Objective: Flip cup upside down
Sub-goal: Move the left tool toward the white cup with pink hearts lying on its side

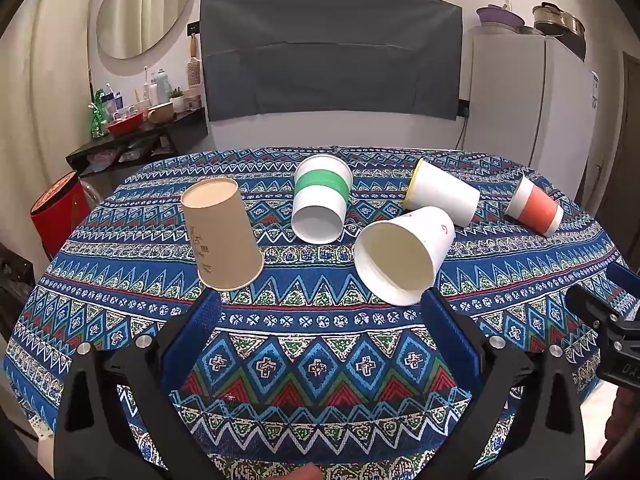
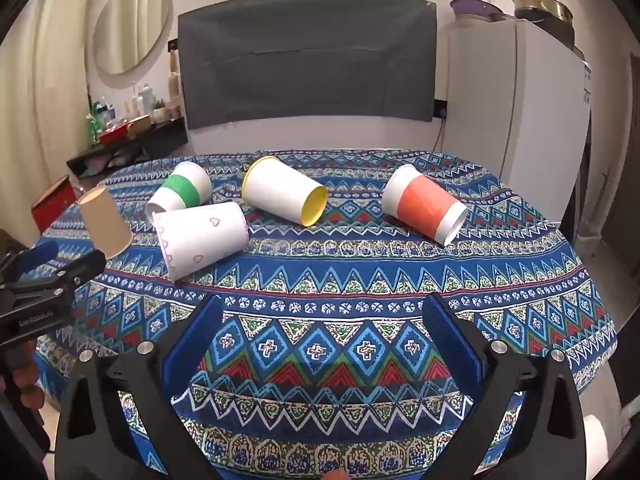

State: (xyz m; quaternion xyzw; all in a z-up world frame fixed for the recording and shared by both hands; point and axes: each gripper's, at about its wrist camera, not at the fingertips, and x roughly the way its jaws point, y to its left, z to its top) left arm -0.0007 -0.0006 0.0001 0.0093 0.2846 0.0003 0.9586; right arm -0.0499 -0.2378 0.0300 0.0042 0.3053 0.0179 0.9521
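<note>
I am holding my left gripper (image 1: 320,316) and right gripper (image 2: 322,316) with jaws spread wide, gripping nothing, while the brown cup (image 1: 220,236) is standing upside down on the bench (image 1: 320,360), four cups lying beside it.

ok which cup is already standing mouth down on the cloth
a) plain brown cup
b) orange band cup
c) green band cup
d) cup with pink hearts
a: the plain brown cup stands with its closed base up and its wide rim on the tablecloth, while the green band cup, the orange band cup and the cup with pink hearts all lie on their sides.
</note>
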